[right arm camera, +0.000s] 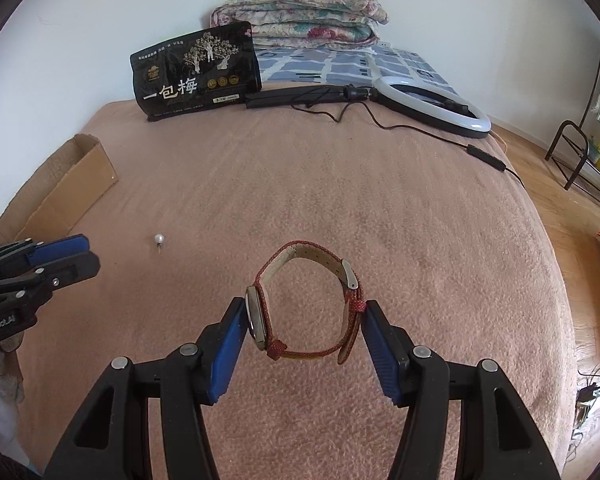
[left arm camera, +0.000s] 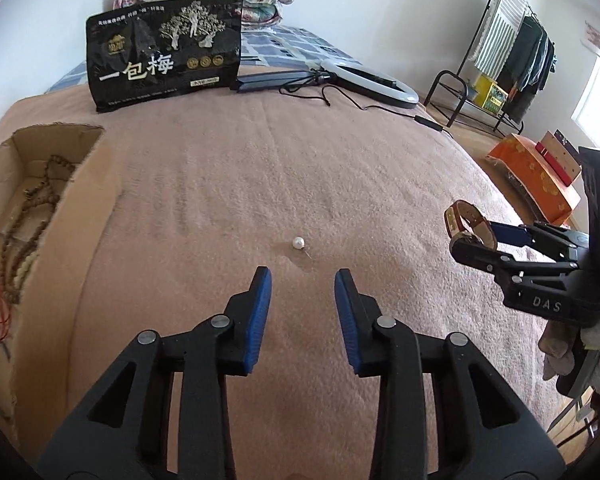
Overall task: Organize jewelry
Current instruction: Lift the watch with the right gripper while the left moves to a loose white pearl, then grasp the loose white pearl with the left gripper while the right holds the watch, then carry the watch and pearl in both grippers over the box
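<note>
My right gripper (right arm camera: 305, 312) is shut on a red-strapped wristwatch (right arm camera: 352, 292), one pad on its face, the other on the strap, held above the pink blanket. It also shows in the left wrist view (left arm camera: 466, 230) with the watch (left arm camera: 462, 222). My left gripper (left arm camera: 303, 276) is open and empty, just short of a white pearl earring (left arm camera: 298, 243) lying on the blanket; the pearl (right arm camera: 159, 238) also shows in the right wrist view, beside the left gripper (right arm camera: 82, 254). A cardboard box (left arm camera: 80, 208) at the left holds bead necklaces (left arm camera: 24, 248).
A black snack bag (left arm camera: 164, 54) stands at the far side of the bed, with a ring light (left arm camera: 370, 80) and its cable (right arm camera: 420, 128) to the right. Folded quilts (right arm camera: 300, 14) lie behind. A clothes rack (left arm camera: 512, 52) and an orange box (left arm camera: 540, 176) stand on the floor at the right.
</note>
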Demonstrator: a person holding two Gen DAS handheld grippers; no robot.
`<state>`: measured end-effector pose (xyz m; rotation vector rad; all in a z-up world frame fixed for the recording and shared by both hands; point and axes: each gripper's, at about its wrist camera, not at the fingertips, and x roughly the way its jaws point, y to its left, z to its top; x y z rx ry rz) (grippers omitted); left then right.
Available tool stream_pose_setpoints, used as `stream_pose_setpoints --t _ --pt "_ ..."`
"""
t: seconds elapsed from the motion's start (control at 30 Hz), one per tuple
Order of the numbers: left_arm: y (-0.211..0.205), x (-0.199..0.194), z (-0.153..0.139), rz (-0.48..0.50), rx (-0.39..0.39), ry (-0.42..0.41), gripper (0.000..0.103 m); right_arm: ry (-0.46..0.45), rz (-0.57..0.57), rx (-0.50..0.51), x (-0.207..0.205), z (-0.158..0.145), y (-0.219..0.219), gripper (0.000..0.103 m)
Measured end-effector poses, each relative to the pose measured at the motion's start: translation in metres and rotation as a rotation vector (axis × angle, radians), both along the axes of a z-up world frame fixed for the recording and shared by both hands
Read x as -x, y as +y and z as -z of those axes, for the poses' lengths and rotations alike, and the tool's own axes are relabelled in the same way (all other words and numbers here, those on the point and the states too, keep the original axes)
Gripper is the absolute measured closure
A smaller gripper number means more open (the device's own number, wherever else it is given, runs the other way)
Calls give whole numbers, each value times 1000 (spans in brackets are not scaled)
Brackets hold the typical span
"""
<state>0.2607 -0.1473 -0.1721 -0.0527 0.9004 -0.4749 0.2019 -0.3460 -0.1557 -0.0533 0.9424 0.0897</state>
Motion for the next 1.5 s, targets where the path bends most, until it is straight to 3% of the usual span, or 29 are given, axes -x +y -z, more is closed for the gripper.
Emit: stream_pose_setpoints --t 0.43,0.57,0.7,1.07,1.5 --pt "-26 -37 29 9 -50 1 83 20 -8 -17 -11 15 2 43" --pt "-29 -38 34 26 -61 -4 94 21 -17 -15 -12 15 4 43" --pt "-30 -37 33 27 -64 -16 95 20 -10 -18 -12 15 3 43" --pt "-8 -17 -3 2 -21 -81 95 -15 -14 -33 -8 -8 9 43" --pt "48 11 -60 -69 14 -169 95 -75 -101 -25 -3 -55 61 43"
